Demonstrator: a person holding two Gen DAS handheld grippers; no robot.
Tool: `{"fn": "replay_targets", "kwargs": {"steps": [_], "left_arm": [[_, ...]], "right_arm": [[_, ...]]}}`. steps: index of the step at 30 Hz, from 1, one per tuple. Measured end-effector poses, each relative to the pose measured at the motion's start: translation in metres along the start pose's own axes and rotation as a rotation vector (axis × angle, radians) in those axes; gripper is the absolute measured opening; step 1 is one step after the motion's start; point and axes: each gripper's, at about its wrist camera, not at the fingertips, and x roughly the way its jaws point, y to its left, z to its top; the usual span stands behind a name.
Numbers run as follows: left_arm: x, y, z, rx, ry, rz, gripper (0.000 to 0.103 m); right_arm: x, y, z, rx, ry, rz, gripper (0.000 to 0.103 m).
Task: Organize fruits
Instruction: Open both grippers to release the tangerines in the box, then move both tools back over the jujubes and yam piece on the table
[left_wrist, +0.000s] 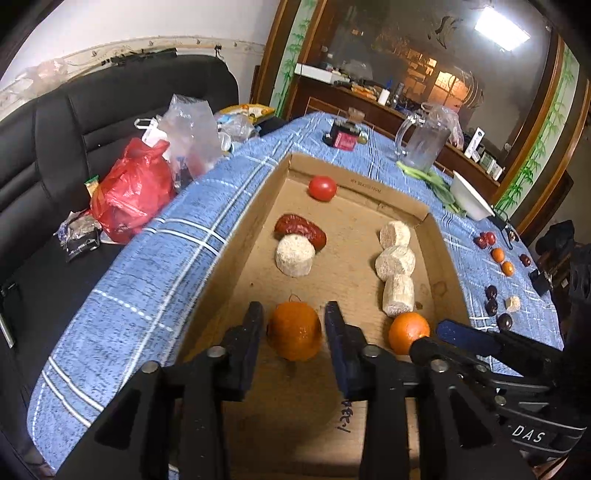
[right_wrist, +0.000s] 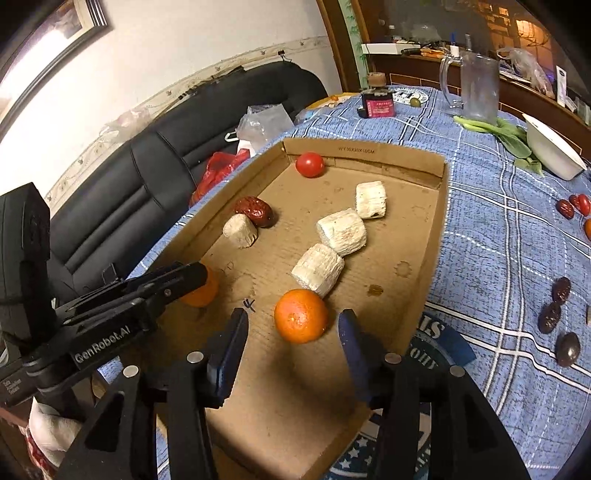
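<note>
A shallow cardboard tray (left_wrist: 236, 236) (right_wrist: 439, 206) lies on the blue plaid table. In it are a red tomato (left_wrist: 322, 188) (right_wrist: 310, 164), a red date (left_wrist: 300, 229) (right_wrist: 256, 211), several pale cylinder pieces (left_wrist: 294, 255) (right_wrist: 341, 231), and two oranges. My left gripper (left_wrist: 293, 325) is open with one orange (left_wrist: 294, 331) (right_wrist: 201, 291) between its fingers, small gaps either side. My right gripper (right_wrist: 291, 332) (left_wrist: 436, 334) is open around the other orange (right_wrist: 301, 320) (left_wrist: 408, 331), not touching it.
On the cloth right of the tray lie loose dates (right_wrist: 550, 317), small oranges (left_wrist: 503, 261) and cherry tomatoes (left_wrist: 485, 239). A white bowl (right_wrist: 552, 149), greens (right_wrist: 495, 133), a glass pitcher (right_wrist: 478, 86) and a dark jar (right_wrist: 376, 101) stand farther back. A black sofa with bags (left_wrist: 129, 195) is on the left.
</note>
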Motion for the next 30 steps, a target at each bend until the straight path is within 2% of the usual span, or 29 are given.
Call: {"fn": "replay_targets", "kwargs": {"steps": [3, 7, 9, 13, 18, 24, 30], "left_arm": [[-0.013, -0.001, 0.001, -0.001, -0.032, 0.006, 0.047], [-0.024, -0.010, -0.002, 0.014, -0.047, 0.022, 0.064], [-0.029, -0.021, -0.006, 0.036, -0.044, 0.024, 0.068], [-0.038, -0.051, -0.016, 0.100, -0.045, 0.018, 0.083], [-0.051, -0.092, -0.034, 0.204, -0.067, -0.011, 0.084], [-0.063, -0.125, -0.048, 0.315, -0.121, 0.105, 0.084], [-0.071, -0.143, -0.057, 0.367, -0.144, 0.141, 0.084]], "right_arm": [[-0.014, -0.002, -0.005, 0.013, -0.025, -0.002, 0.056], [-0.038, -0.009, -0.016, 0.051, -0.083, -0.026, 0.059], [-0.052, -0.015, -0.023, 0.084, -0.119, -0.043, 0.063], [-0.080, -0.034, -0.040, 0.177, -0.195, -0.072, 0.065], [-0.111, -0.056, -0.064, 0.282, -0.270, -0.131, 0.066], [-0.132, -0.069, -0.087, 0.298, -0.303, -0.211, 0.069], [-0.144, -0.079, -0.098, 0.329, -0.319, -0.213, 0.069]]}}
